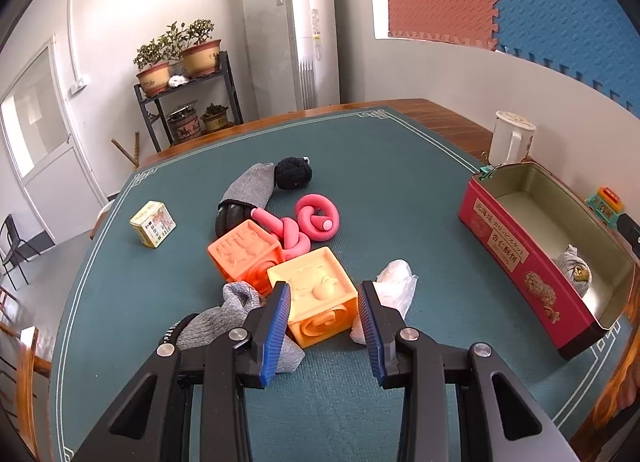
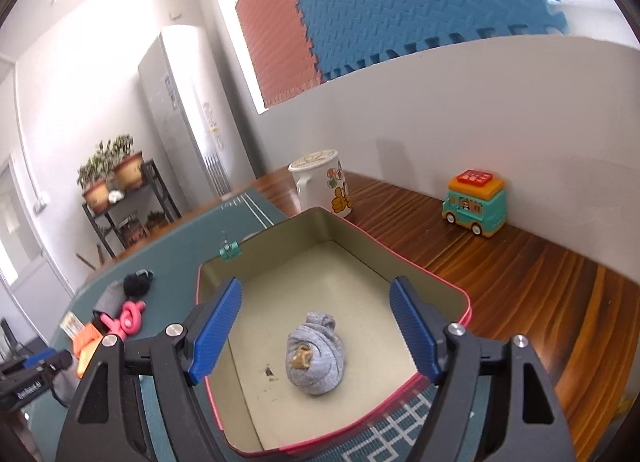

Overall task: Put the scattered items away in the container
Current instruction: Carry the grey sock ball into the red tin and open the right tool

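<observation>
In the left wrist view my left gripper (image 1: 324, 328) is open, its fingers on either side of a yellow-orange soft block (image 1: 314, 294) without gripping it. Beside it lie an orange block (image 1: 244, 254), a pink foam twist (image 1: 308, 224), grey socks (image 1: 236, 310) (image 1: 250, 188), a black ball of yarn (image 1: 293, 173), a crumpled clear bag (image 1: 394, 288) and a small yellow box (image 1: 153, 223). The red tin (image 1: 516, 258) stands at the right. In the right wrist view my right gripper (image 2: 316, 330) is open and empty over the tin (image 2: 464, 314), above a rolled grey sock (image 2: 316, 358) inside it.
A white mug (image 2: 320, 182) and a toy truck (image 2: 474, 208) stand on the wooden table behind the tin. A green binder clip (image 2: 229, 250) sits on the tin's far corner. The green mat (image 1: 380, 166) covers the table; a plant shelf (image 1: 188, 102) stands beyond.
</observation>
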Tool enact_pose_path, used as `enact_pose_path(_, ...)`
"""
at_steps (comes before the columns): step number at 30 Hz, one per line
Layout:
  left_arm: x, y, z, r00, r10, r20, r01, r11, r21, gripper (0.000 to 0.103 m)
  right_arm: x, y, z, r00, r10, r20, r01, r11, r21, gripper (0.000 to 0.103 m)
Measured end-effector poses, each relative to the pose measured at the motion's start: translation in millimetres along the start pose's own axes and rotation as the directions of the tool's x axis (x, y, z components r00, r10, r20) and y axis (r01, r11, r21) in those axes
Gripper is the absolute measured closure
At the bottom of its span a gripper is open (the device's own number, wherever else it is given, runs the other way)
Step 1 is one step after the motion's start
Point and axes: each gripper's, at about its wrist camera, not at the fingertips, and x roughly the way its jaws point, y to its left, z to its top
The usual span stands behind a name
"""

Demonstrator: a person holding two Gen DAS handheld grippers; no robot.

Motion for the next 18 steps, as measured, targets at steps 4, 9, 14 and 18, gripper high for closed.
enact_pose_path(4,-1.4,0.0,0.5,1.000,-0.008,0.000,0.008,1.000,-0.005,0.066,-3.2,-1.2,-1.3,0.999,-0.012,0.038,0.011,1.000,0.017,0.023)
enact_pose_path(9,-1.9,18.4,-5.2,1.000,-0.016,-0.017,0.015,0.999,-0.040,0.066,-2.1,-2.8,-3.5,1.000,0.002,0.031,-0.003,1.000,0.026,0.023)
enact_pose_path(14,-1.3,47.1,-19.2,0.997,-0.062,-0.046,0.058,0.995,-0.080,0.060,0.3,-4.6,-4.9,1.000,0.020,0.016,-0.021,0.999,0.034,0.023)
enact_pose_path(18,6.0,62.5,-31.9,0.996,-0.061,-0.067,0.052,0.991,-0.126,0.030,0.7,-2.3,-6.1,0.999,0.029,0.012,-0.030,0.999,0.026,0.023)
